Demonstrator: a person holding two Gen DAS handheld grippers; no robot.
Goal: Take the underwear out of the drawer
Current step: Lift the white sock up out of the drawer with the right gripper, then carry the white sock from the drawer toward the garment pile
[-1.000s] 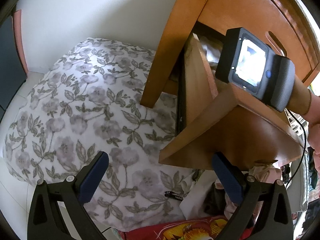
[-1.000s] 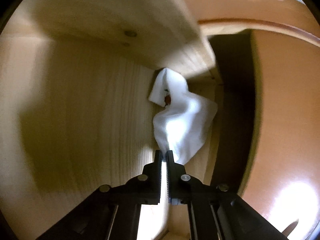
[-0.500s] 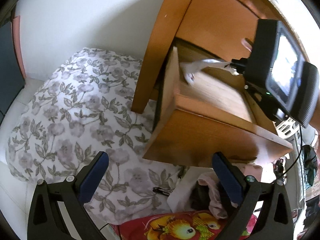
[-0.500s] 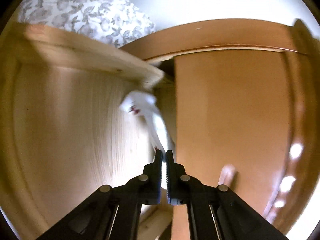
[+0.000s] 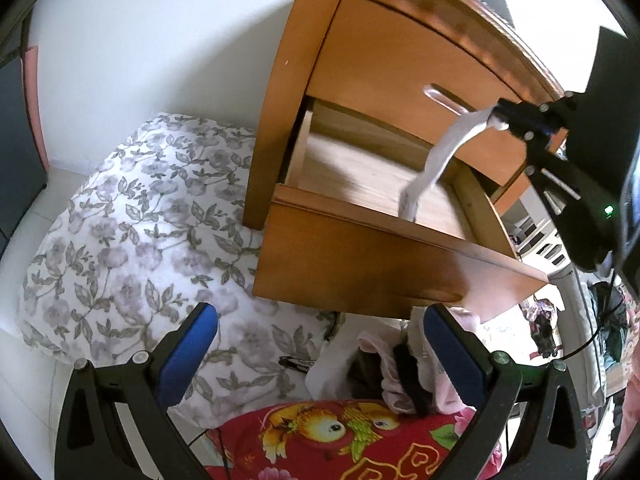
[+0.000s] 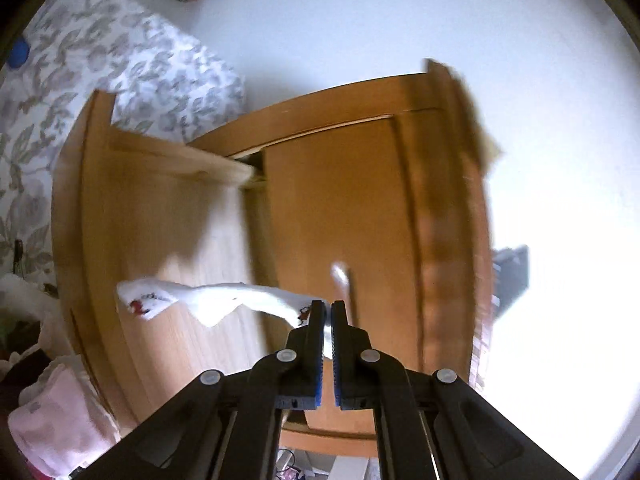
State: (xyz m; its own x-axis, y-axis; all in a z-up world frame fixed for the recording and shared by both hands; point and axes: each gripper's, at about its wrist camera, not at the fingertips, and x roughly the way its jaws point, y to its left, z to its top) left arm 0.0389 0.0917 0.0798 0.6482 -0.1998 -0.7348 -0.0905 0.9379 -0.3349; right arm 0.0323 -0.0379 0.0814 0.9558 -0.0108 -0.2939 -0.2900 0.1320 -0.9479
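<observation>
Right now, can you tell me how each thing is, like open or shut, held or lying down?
Lower drawer: pulled open.
Upper drawer: shut.
White underwear: pinched at one end, dangling over the lower drawer.
Right gripper: shut on the white underwear.
Left gripper: open, holding nothing.
Pile of clothes: lying loose below the lower drawer.
Flowered quilt: spread out, lying flat.

You have two claws: the left claw (image 5: 320, 344) and the right claw (image 6: 327, 312). One white underwear (image 5: 436, 156) hangs over one open drawer (image 5: 384, 268) of one nightstand (image 5: 400, 64). One flowered pillow (image 5: 132, 240) lies beside it.
</observation>
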